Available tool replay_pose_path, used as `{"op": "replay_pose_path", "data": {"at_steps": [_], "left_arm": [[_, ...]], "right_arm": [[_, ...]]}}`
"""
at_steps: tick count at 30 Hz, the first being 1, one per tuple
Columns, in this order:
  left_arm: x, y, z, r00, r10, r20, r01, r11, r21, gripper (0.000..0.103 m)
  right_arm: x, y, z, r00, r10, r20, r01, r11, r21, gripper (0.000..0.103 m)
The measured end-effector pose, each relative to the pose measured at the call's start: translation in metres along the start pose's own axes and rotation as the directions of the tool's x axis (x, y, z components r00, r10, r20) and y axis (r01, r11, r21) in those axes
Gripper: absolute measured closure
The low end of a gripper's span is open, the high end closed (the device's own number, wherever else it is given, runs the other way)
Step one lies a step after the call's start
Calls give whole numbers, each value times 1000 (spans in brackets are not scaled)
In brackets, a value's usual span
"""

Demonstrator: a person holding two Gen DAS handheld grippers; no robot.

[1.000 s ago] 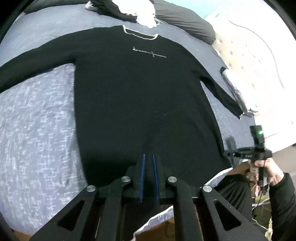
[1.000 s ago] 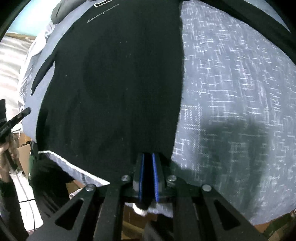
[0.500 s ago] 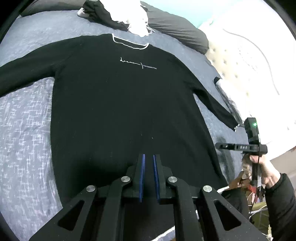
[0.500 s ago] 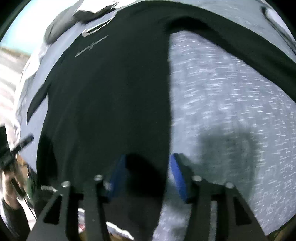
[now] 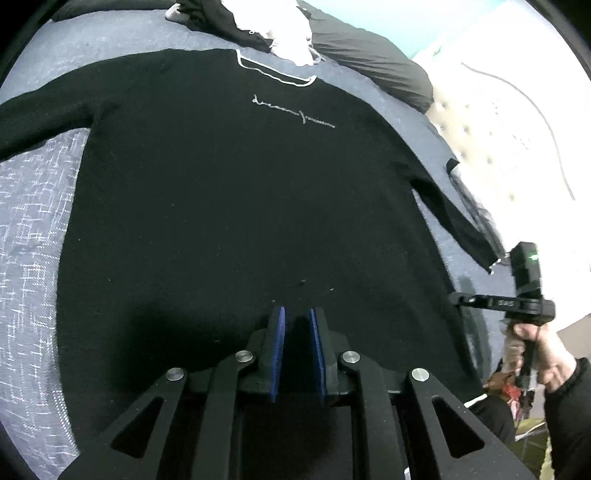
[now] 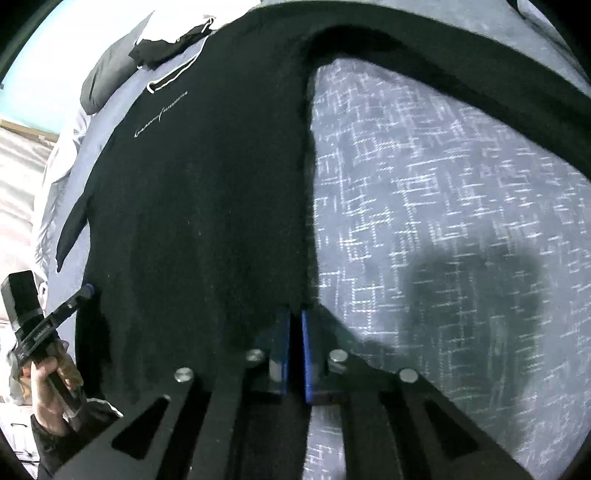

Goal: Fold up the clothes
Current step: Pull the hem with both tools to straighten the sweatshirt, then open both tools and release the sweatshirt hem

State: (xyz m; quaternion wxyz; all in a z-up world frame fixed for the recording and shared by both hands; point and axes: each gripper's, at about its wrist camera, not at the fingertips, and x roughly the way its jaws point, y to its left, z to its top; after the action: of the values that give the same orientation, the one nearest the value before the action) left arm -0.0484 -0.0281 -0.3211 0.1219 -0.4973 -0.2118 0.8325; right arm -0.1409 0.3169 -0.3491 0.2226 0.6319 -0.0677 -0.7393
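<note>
A black long-sleeved shirt (image 5: 236, 206) lies spread flat, front up, on a bed (image 5: 29, 236) covered in a grey-blue sheet with white flecks. Its sleeves reach out to either side, and a thin line of white script crosses the chest. The left gripper (image 5: 297, 332) hangs low over the bottom of the shirt, its blue-padded jaws a narrow gap apart with nothing between them. The right gripper (image 6: 293, 332) sits at the shirt's side edge near the hem; its jaws are nearly together, and I cannot tell whether cloth is caught between them. A dark pillow (image 5: 369, 70) and a heap of black and white clothes (image 5: 266, 26) lie beyond the collar. A padded white headboard (image 5: 509, 140) stands off to one side.
</note>
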Motion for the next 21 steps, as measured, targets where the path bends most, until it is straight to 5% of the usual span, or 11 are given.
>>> {"op": "replay_pose_path", "data": {"at_steps": [14,21], "left_arm": [[8,-2,-8,998,62,-1,-62,996,64,88],[7,-1,-11,997,74,1,-74,995,72,87]], "right_arm": [[-18,-16,-6,997,-81,16,81,997,16,95],[-24,-3,-28,994,-85,-63,83,996,-41,92]]}}
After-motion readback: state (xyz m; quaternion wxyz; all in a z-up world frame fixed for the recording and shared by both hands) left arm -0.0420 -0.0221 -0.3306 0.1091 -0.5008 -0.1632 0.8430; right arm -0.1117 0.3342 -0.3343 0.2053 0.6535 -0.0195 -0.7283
